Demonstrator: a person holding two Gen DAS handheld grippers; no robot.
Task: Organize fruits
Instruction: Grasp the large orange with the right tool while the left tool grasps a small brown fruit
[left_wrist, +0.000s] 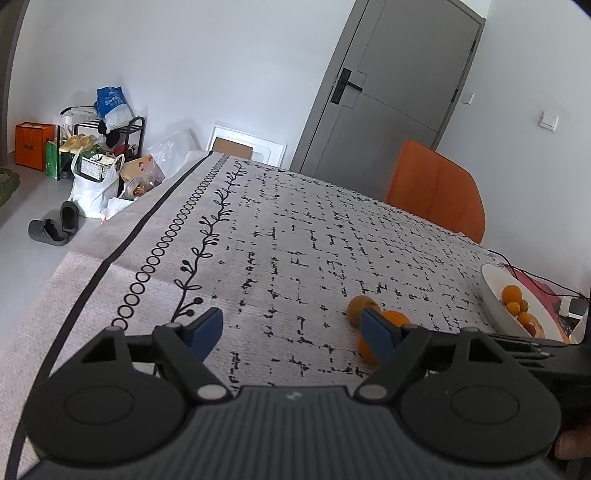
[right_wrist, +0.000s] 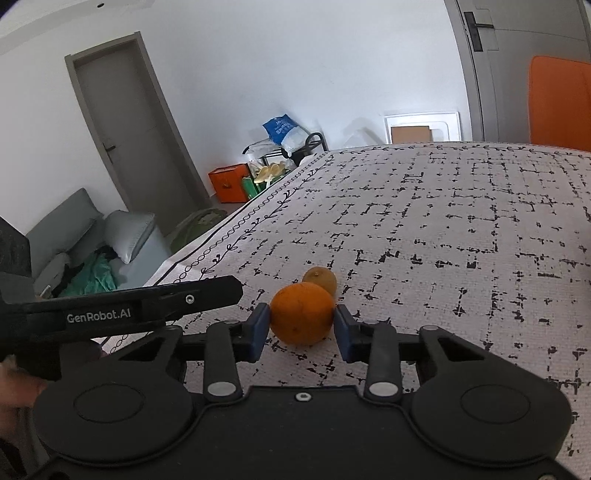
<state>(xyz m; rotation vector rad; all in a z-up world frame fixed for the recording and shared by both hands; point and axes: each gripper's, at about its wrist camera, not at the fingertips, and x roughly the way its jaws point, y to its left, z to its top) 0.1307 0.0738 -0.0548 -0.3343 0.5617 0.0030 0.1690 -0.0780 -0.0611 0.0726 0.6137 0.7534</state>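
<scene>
In the right wrist view my right gripper (right_wrist: 301, 326) is shut on an orange (right_wrist: 302, 313), both blue pads touching its sides, low over the patterned tablecloth (right_wrist: 443, 240). A smaller dull yellow-brown fruit (right_wrist: 320, 280) lies just behind it. In the left wrist view my left gripper (left_wrist: 291, 332) is open and empty above the cloth. To its right lie the brownish fruit (left_wrist: 360, 306) and two oranges (left_wrist: 396, 318), partly hidden by my right finger pad (left_wrist: 376, 338). A white bowl (left_wrist: 498, 295) at the right edge holds several small oranges (left_wrist: 511, 294).
An orange chair (left_wrist: 436, 192) stands at the table's far side. The table's left edge (left_wrist: 122, 243) drops to the floor, with bags, a shoe rack and slippers (left_wrist: 55, 227) beyond. Cables and a red item (left_wrist: 543, 288) lie behind the bowl. The left gripper's body (right_wrist: 122, 310) reaches in beside my right one.
</scene>
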